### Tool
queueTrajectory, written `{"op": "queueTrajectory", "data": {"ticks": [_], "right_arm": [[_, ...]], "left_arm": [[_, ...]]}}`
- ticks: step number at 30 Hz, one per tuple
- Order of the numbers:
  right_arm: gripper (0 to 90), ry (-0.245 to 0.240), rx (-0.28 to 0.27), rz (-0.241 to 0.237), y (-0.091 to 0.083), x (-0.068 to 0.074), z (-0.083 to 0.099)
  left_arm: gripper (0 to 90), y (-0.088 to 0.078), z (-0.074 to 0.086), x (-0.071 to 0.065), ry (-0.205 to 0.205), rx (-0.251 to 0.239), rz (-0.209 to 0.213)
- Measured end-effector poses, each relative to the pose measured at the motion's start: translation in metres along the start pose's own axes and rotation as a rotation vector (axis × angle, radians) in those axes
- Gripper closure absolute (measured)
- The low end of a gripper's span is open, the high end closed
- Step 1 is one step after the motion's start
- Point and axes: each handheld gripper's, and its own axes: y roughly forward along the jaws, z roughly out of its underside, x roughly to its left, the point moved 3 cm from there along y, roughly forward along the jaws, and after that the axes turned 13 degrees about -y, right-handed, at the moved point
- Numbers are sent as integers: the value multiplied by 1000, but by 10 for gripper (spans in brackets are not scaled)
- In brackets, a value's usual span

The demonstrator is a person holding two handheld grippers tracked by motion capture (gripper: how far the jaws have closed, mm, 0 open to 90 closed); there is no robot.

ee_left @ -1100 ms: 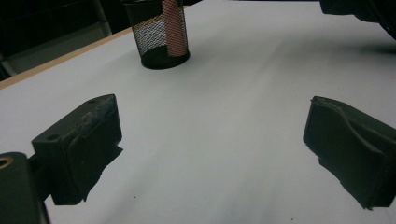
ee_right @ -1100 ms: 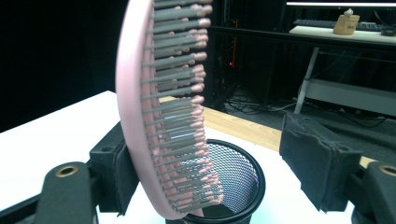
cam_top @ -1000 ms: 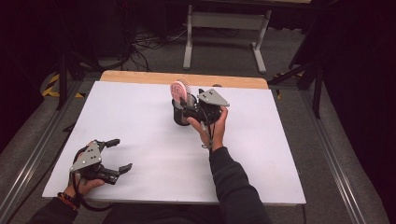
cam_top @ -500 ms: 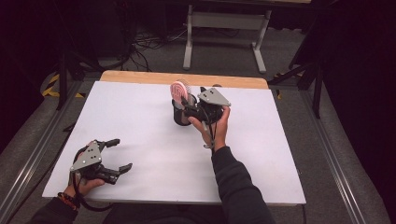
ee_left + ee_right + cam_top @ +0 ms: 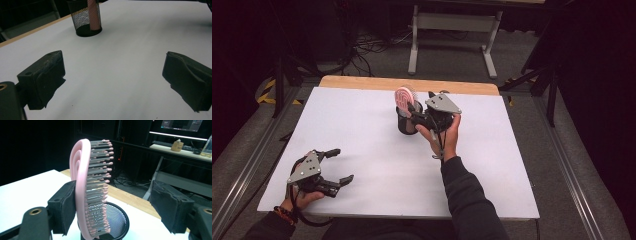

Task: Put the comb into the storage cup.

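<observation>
A pink hairbrush [image 5: 404,97] stands handle-down in a black mesh cup [image 5: 404,125] at the far middle of the white table [image 5: 362,135]. My right gripper [image 5: 413,114] reaches it from the right. In the right gripper view the brush [image 5: 82,182] is between the open jaws of that gripper [image 5: 112,200]. Its pink back rests against the left pad, and the bristle tips stand apart from the right pad. The cup [image 5: 117,220] sits below. My left gripper [image 5: 341,165] rests open and empty at the near left; its own view shows the cup [image 5: 86,23] and brush handle [image 5: 93,13] far off.
A wooden strip [image 5: 362,82] runs along the table's far edge. Behind it stands a metal frame [image 5: 452,25], with cables [image 5: 367,50] on the floor. In the right gripper view a desk with a keyboard [image 5: 172,145] lies beyond the table.
</observation>
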Motion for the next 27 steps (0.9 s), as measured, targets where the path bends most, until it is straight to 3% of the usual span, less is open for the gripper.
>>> {"op": "queueTrajectory", "data": {"ticks": [27], "right_arm": [[242,-53,-22,11,-21,-3,-3]], "left_arm": [[53,1,0,0,2,4,-6]]}}
